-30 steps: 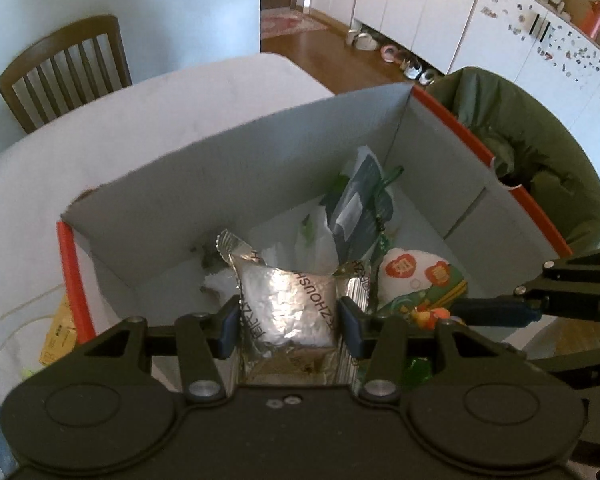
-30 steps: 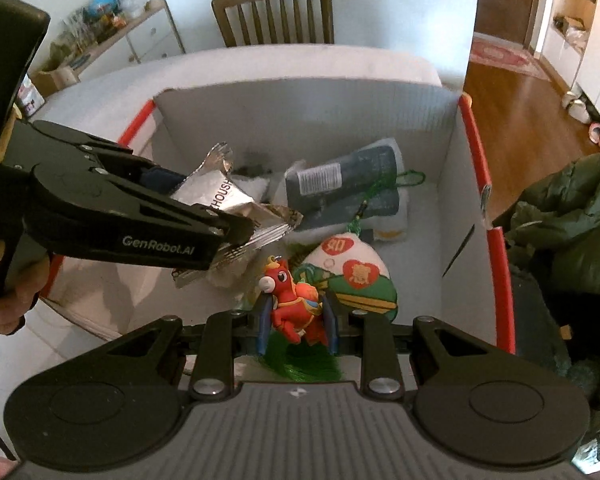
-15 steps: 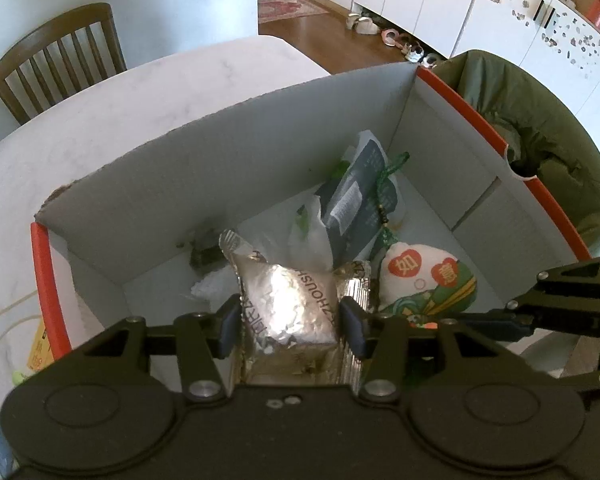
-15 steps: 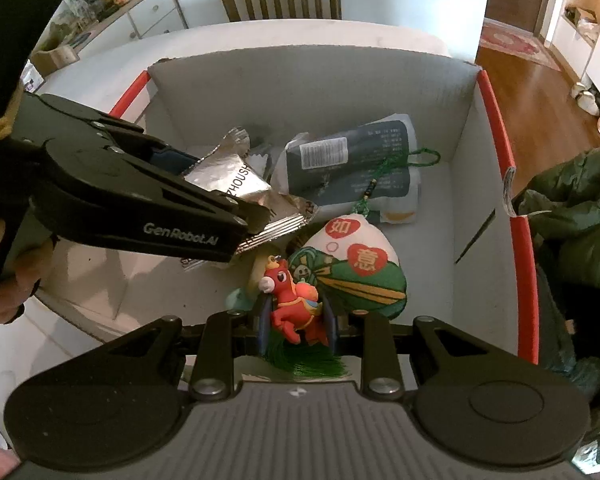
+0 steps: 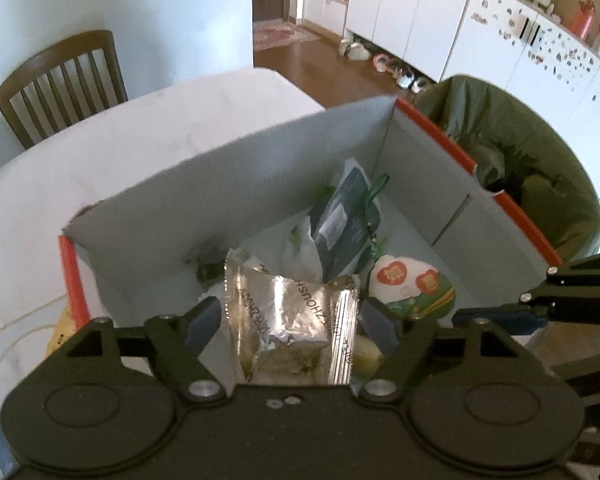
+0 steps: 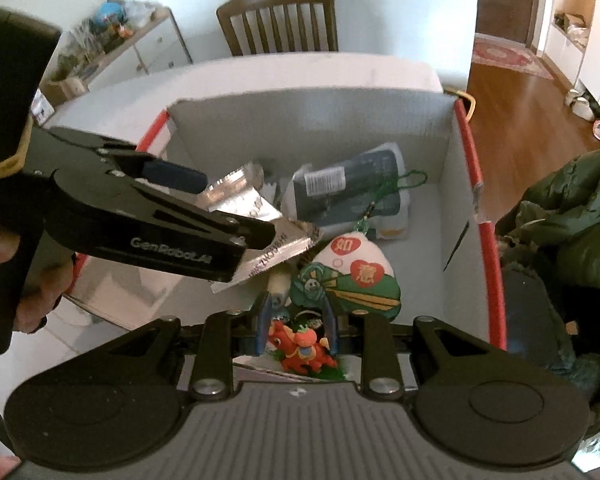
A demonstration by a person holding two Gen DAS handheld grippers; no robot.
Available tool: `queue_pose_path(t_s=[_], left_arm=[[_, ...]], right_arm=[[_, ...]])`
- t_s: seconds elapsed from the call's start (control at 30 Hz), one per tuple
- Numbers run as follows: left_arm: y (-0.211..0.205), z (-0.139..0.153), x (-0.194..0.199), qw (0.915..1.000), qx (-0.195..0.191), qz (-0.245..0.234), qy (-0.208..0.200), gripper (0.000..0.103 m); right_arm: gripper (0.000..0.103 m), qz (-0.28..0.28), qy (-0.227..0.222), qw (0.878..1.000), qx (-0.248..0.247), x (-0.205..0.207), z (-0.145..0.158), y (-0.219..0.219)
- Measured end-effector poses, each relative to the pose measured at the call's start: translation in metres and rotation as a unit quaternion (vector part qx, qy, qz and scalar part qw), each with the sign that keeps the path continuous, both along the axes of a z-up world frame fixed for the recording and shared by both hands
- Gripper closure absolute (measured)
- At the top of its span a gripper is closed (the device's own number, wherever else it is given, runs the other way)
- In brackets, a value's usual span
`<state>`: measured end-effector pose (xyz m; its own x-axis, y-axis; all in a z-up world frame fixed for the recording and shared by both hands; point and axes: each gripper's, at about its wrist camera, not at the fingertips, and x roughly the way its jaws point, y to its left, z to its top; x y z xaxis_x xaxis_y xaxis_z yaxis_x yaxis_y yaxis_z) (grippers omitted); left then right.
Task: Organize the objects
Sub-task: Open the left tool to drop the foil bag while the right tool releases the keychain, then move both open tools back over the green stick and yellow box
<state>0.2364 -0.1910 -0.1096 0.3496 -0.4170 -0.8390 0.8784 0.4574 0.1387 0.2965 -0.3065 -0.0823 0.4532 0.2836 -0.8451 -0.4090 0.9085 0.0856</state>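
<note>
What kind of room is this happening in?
Most likely a home dining area beside a kitchen: a wooden chair at a white table, white cabinets, and shoes on the wood floor.

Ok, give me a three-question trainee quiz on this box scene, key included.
1. True or false: the left tongs are clamped tight on the foil packet.
2. What sits between the fingers of the right tongs? A) red horse toy B) a spoon C) a cup
3. Fill in: the cardboard box has ___ edge strips.
Key: 1 false, the pads stand apart from the packet; 2 A; 3 red.
</note>
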Motion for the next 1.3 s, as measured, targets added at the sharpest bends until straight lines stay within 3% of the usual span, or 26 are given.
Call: queue_pose_path(t_s=[0.6, 0.67, 0.73, 0.9, 1.0, 1.1, 1.3], left_arm=[[0.064, 0.063, -0.026, 0.9955, -0.091, -0.019, -0.018, 0.02], [0.074, 0.068, -0.025, 0.9946, -0.1, -0.018, -0.019, 0.019], [0.085, 0.073, -0.022, 0.994, -0.107, -0.016, -0.017, 0.019], [0.119, 0.087, -0.011, 0.9919, -0.125, -0.007, -0.02, 0.012], [0.139, 0.093, -0.003, 0.9912, -0.13, 0.0, -0.027, 0.006], [0.159, 0.095, 0.007, 0.9905, -0.133, 0.01, -0.031, 0.001], [0.191, 0.092, 0.027, 0.9908, -0.124, 0.022, -0.048, 0.001]], right_arm=[[0.072, -0.027, -0.076, 0.995, 0.056, -0.047, 0.058, 0.014], [0.067, -0.029, -0.083, 0.994, 0.06, -0.051, 0.062, 0.02], [0.048, -0.032, -0.095, 0.993, 0.067, -0.057, 0.066, 0.027], [0.046, -0.028, -0.109, 0.991, 0.074, -0.069, 0.074, 0.051], [0.036, -0.027, -0.11, 0.99, 0.081, -0.073, 0.076, 0.068], [0.034, -0.025, -0.111, 0.99, 0.083, -0.076, 0.075, 0.086], [0.03, -0.028, -0.104, 0.991, 0.081, -0.077, 0.069, 0.12]])
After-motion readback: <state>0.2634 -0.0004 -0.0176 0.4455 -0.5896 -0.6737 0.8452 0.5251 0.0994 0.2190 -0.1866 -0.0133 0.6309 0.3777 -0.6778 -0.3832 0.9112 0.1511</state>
